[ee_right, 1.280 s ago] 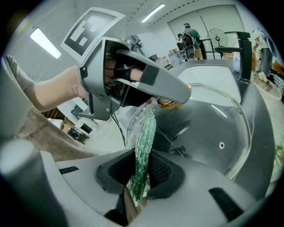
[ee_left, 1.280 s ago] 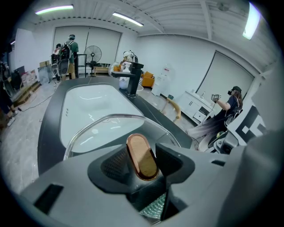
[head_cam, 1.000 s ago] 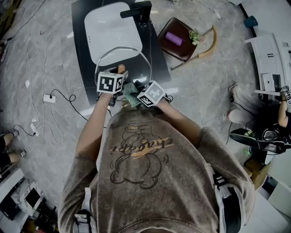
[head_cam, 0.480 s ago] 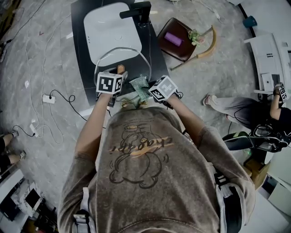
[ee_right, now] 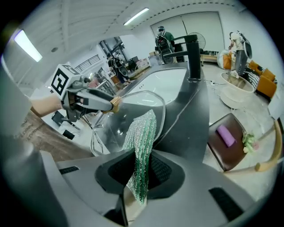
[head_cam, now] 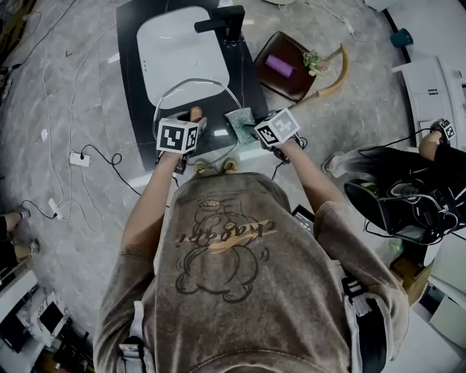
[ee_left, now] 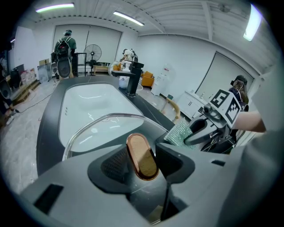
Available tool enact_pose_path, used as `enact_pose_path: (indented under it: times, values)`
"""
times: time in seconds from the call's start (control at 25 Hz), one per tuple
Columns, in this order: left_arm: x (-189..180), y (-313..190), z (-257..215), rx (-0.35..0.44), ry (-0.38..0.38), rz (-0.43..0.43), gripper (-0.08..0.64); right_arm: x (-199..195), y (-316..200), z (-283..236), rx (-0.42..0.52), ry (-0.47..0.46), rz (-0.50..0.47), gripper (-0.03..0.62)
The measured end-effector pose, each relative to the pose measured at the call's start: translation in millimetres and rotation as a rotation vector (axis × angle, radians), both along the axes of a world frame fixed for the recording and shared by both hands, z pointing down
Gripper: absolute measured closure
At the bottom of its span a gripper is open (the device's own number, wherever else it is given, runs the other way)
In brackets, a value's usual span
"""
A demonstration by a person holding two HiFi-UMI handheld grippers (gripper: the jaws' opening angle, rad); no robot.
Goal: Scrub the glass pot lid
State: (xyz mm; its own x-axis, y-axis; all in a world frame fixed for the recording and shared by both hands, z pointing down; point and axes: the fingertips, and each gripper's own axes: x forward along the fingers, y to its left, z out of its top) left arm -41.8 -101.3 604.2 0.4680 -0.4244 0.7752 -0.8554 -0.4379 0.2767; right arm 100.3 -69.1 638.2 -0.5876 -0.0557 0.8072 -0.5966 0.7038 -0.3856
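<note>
The glass pot lid (head_cam: pixel 198 93) is held tilted over the black counter, in front of the white basin (head_cam: pixel 180 45). My left gripper (head_cam: pixel 191 120) is shut on the lid's copper-coloured knob (ee_left: pixel 142 156), with the glass rim (ee_left: pixel 104 120) arching beyond it. My right gripper (head_cam: pixel 251 125) is shut on a green scouring pad (head_cam: pixel 240 122), which stands upright between the jaws (ee_right: pixel 142 146). The pad sits by the lid's right rim; I cannot tell whether it touches the glass. From the right gripper view the lid (ee_right: pixel 116 119) and the left gripper (ee_right: pixel 111 104) lie ahead to the left.
A black faucet (head_cam: pixel 220 18) stands at the basin's far right. A brown tray (head_cam: pixel 287 81) with a purple block (head_cam: pixel 279 64) lies on the floor to the right, beside a curved wooden piece (head_cam: pixel 336 73). Cables and a power strip (head_cam: pixel 79 156) lie left. A seated person (head_cam: pixel 408 182) is at right.
My right gripper has carried the green pad to the right and away from me, from beside the left gripper to the lid's right rim. The left gripper and lid have stayed put.
</note>
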Motion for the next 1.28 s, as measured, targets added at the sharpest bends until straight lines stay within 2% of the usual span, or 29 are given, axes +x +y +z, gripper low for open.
enact_pose_path:
  times: [0.6,0.92,1.28]
  values:
    - [1,-1,0,-0.004,0.002,-0.001,0.354,5,-82,9,0.009,0.134,-0.044,0.512]
    - [0,-2,3,-0.007,0.010,-0.005,0.354,-14,-115,11,-0.008,0.225,-0.127,0.512]
    - [0,-3,3,-0.011,0.029,-0.006,0.354,-34,-145,13,-0.063,0.220,-0.053,0.512]
